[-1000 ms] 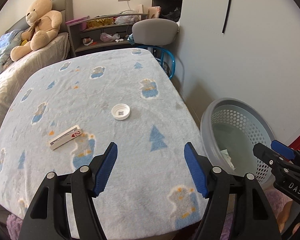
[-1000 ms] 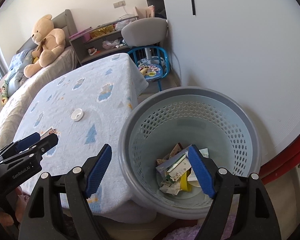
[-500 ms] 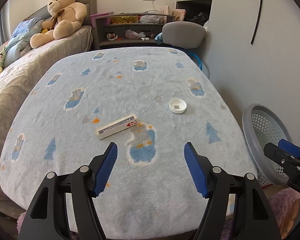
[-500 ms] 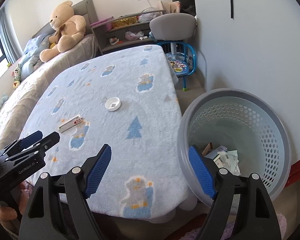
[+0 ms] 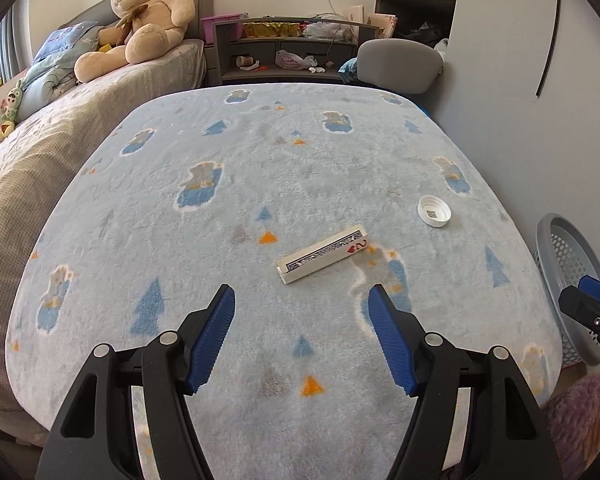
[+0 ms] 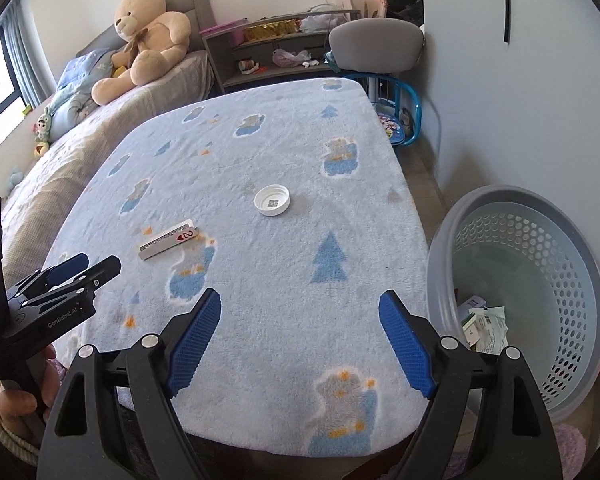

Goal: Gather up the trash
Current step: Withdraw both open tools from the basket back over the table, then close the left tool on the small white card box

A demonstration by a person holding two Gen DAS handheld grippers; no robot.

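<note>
- Room: a bed (image 5: 60, 128) carrying a teddy bear (image 5: 140, 20), a grey shelf unit (image 5: 284, 52) and a chair (image 5: 398, 65) stood beyond the table.
- Surface: a fleece blanket (image 5: 260, 184), pale blue with printed trees, covered the table.
- Progress: the laundry basket (image 6: 540, 304) beside the table already held paper scraps (image 6: 486, 328), so collection appeared partly complete.
- Remaining: a playing-card box (image 5: 323, 255) and a white bottle cap (image 5: 434, 211) lay apart on the blanket.
- Left gripper (image 5: 302, 326) and right gripper (image 6: 300, 328): both spread wide, holding nothing.
</note>
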